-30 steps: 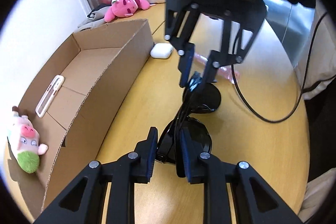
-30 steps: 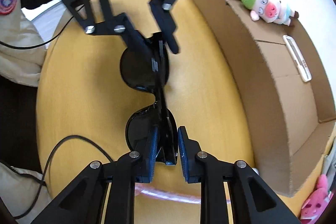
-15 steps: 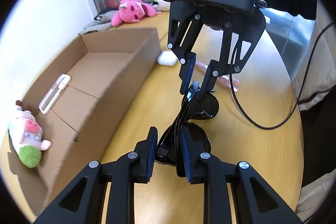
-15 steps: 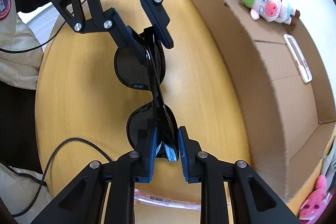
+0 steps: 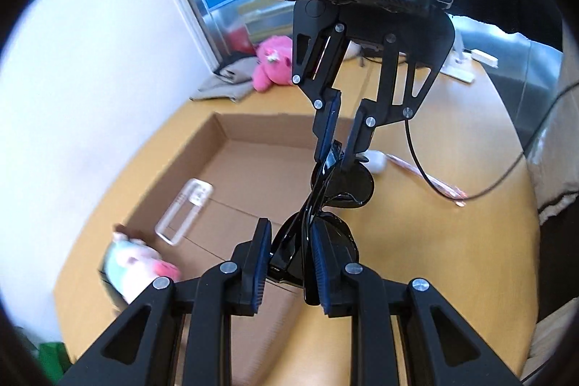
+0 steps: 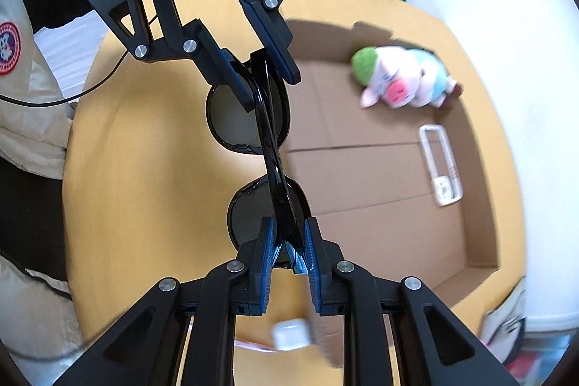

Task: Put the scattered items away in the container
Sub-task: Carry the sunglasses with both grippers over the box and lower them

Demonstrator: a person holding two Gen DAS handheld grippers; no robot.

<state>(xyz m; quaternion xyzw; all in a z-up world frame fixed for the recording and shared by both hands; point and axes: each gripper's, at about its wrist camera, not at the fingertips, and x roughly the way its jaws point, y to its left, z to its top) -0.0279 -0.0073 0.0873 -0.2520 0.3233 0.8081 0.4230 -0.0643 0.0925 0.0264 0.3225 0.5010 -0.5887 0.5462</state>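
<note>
Black sunglasses [image 5: 325, 205] hang in the air between my two grippers, over the near wall of the open cardboard box [image 5: 239, 165]. My left gripper [image 5: 287, 259] is shut on one end of them and my right gripper [image 5: 340, 140] on the other. In the right wrist view my right gripper [image 6: 287, 248] clamps the sunglasses [image 6: 267, 140], and my left gripper [image 6: 260, 75] holds the far end. The box [image 6: 380, 176] holds a plush pig [image 6: 401, 82] and a white remote [image 6: 439, 165].
A white earbud case [image 5: 376, 160], a pink strip [image 5: 427, 176] and a black cable [image 5: 481, 194] lie on the round wooden table [image 5: 452, 259]. A pink plush [image 5: 271, 64] and grey cloth [image 5: 224, 82] lie at the far end. The earbud case also shows in the right wrist view [image 6: 291, 333].
Both grippers have lifted the sunglasses off the table and carried them sideways toward the box, so they now hang over its wall. Both grips stay shut.
</note>
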